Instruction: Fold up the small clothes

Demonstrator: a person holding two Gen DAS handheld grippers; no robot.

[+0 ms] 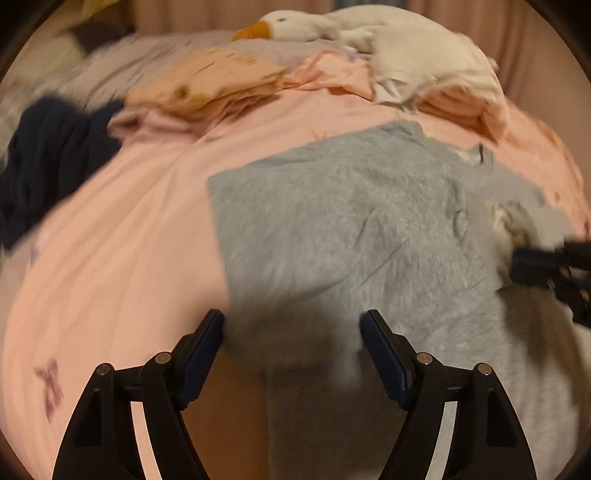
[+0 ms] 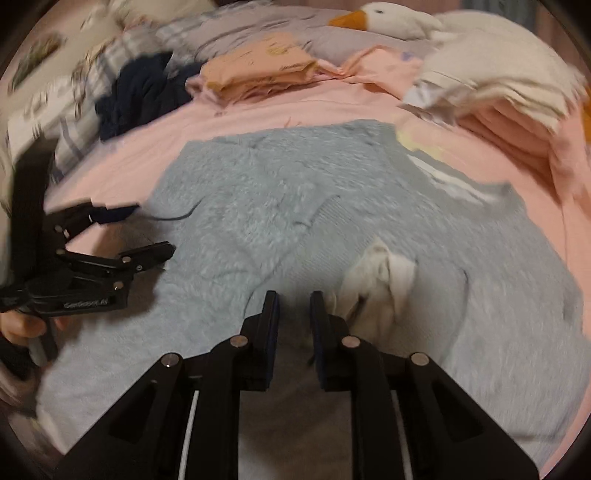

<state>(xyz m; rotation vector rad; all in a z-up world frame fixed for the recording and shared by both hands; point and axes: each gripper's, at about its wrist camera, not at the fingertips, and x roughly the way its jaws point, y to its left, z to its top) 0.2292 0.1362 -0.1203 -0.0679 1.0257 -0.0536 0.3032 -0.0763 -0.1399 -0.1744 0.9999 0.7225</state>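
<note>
One grey fleece garment point(image 2: 288, 206) lies flat beside two folded stacks.

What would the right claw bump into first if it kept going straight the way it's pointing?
Most likely the fluffy grey-blue garment spread on the pink bedsheet. The right claw points down at it with nothing between its narrowly open fingers. The white fabric patch sits just to the side; depth is hard to judge.

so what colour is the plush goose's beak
Orange; the goose's beak shows best in the right wrist view.
</note>
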